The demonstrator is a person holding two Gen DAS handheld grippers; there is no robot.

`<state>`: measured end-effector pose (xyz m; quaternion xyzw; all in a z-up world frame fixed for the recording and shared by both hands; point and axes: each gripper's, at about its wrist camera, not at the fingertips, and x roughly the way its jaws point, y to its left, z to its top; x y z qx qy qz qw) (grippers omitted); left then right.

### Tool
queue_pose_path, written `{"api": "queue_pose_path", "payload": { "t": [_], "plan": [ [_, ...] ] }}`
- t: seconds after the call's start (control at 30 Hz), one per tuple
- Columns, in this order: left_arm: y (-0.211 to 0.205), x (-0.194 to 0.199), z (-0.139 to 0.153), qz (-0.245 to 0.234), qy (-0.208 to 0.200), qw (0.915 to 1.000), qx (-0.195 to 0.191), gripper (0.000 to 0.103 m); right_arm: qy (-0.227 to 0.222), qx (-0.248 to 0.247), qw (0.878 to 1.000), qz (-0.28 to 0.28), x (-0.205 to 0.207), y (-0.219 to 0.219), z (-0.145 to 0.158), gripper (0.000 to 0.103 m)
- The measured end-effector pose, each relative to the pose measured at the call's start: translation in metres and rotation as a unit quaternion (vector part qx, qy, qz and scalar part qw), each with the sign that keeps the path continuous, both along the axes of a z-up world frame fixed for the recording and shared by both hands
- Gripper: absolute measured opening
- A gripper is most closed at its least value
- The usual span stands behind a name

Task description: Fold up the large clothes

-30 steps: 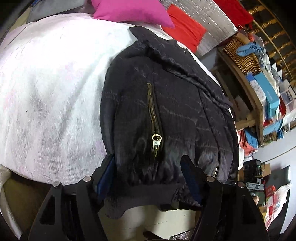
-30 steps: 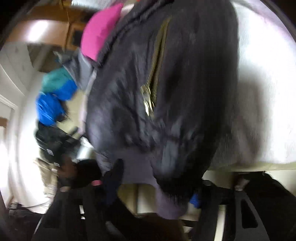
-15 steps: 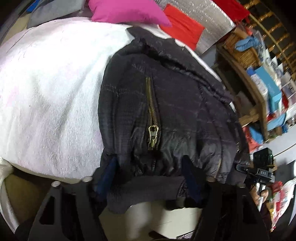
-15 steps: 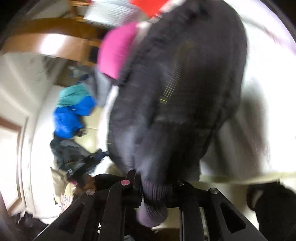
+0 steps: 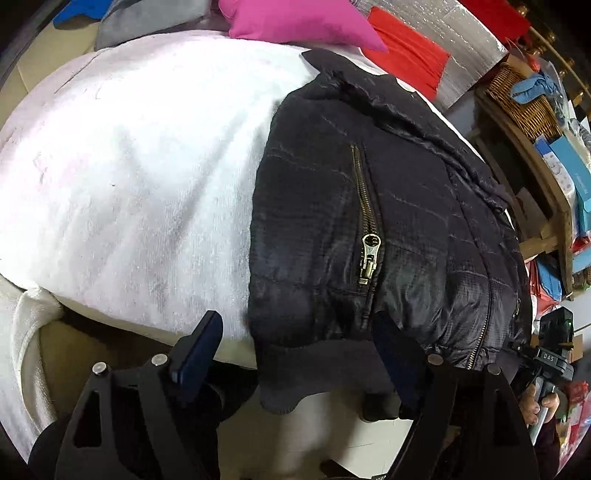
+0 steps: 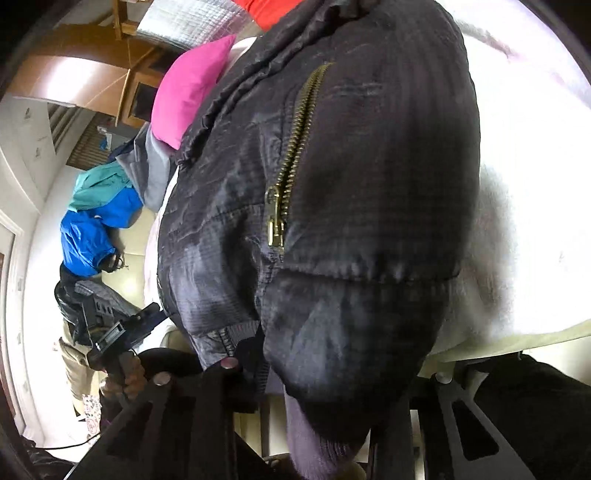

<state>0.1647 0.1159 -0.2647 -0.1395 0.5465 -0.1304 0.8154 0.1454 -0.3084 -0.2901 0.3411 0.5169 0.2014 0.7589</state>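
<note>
Both wrist views look steeply down, close, sharing the black jacket [image 5: 369, 229].

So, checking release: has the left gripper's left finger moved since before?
Yes. Left gripper jaws have just been opening, black jacket hem between them; its left finger now stands clear, left of the hem.

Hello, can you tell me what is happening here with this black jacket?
A person is folding a black jacket on a white blanket, holding tongs in each hand. The left tongs stand open around the hem, which hangs over the edge; their jaws have just been opening. The right tongs are at the hem too, but the fabric hides their tips, so a grip cannot be confirmed. A pink pillow lies behind.
</note>
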Motion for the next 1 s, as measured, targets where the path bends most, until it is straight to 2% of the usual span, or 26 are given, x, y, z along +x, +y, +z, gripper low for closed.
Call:
{"api": "queue_pose_path", "payload": {
  "t": [0.1,0.17,0.23,0.3,0.33,0.37,0.43,0.53,0.6,0.63,0.67,0.73,0.77,0.8,0.87,0.93,1.0],
  "plan": [
    [-0.009,0.001,-0.008,-0.030,0.016,0.9994,0.000,0.083,0.000,0.000,1.000,0.004,0.003,0.008,0.000,0.031],
    [-0.021,0.001,-0.016,-0.053,0.028,0.9981,0.013,0.077,0.003,0.009,1.000,0.004,0.003,0.002,-0.002,0.031],
    [-0.025,0.001,-0.019,-0.055,0.028,0.9973,0.040,0.068,0.004,0.012,1.000,0.003,0.003,0.003,-0.002,0.031],
    [-0.020,0.003,-0.020,-0.046,0.033,0.9980,0.028,0.060,-0.002,0.005,1.000,0.001,0.001,0.003,0.003,0.027],
    [-0.014,0.003,-0.017,-0.034,0.030,0.9989,0.014,0.047,-0.008,0.002,1.000,-0.001,-0.002,-0.002,0.004,0.024],
    [-0.008,0.002,-0.015,-0.025,0.025,0.9994,-0.001,0.039,-0.017,0.000,1.000,-0.002,-0.004,-0.002,0.010,0.022],
    [0.001,-0.001,-0.008,-0.016,0.006,0.9993,-0.033,0.035,-0.044,0.007,0.999,-0.006,-0.008,-0.002,0.023,0.022],
    [0.003,-0.005,-0.005,-0.024,-0.003,0.9991,-0.034,0.037,-0.089,0.034,0.995,-0.009,-0.013,-0.002,0.039,0.022],
    [-0.001,-0.002,-0.012,-0.027,0.016,0.9992,-0.026,0.055,-0.074,0.028,0.997,-0.009,-0.009,-0.001,0.034,0.022],
    [-0.005,0.001,-0.018,-0.034,0.032,0.9984,-0.030,0.069,-0.058,0.023,0.998,-0.008,-0.007,0.001,0.028,0.022],
    [-0.010,0.002,-0.023,-0.044,0.047,0.9974,-0.033,0.071,-0.050,0.016,0.999,-0.007,-0.006,0.003,0.026,0.022],
    [-0.019,0.002,-0.025,-0.055,0.046,0.9974,-0.004,0.070,-0.056,0.014,0.998,-0.006,-0.007,0.005,0.029,0.022],
    [-0.020,0.000,-0.022,-0.056,0.041,0.9976,-0.003,0.066,-0.065,0.020,0.998,-0.007,-0.008,0.004,0.034,0.022],
    [-0.018,0.000,-0.019,-0.053,0.032,0.9980,-0.010,0.057,-0.075,0.028,0.997,-0.010,-0.010,0.002,0.039,0.022],
    [-0.012,0.001,-0.016,-0.044,0.025,0.9983,-0.028,0.026,-0.089,0.037,0.995,-0.016,-0.012,0.000,0.047,0.022],
    [-0.007,0.003,-0.012,-0.037,0.021,0.9982,-0.042,0.015,-0.091,0.032,0.995,-0.022,-0.011,-0.001,0.052,0.022],
    [-0.008,0.003,0.000,-0.043,0.002,0.9975,-0.056,0.012,-0.099,0.026,0.994,-0.025,-0.010,-0.002,0.060,0.022]
  ]
}}
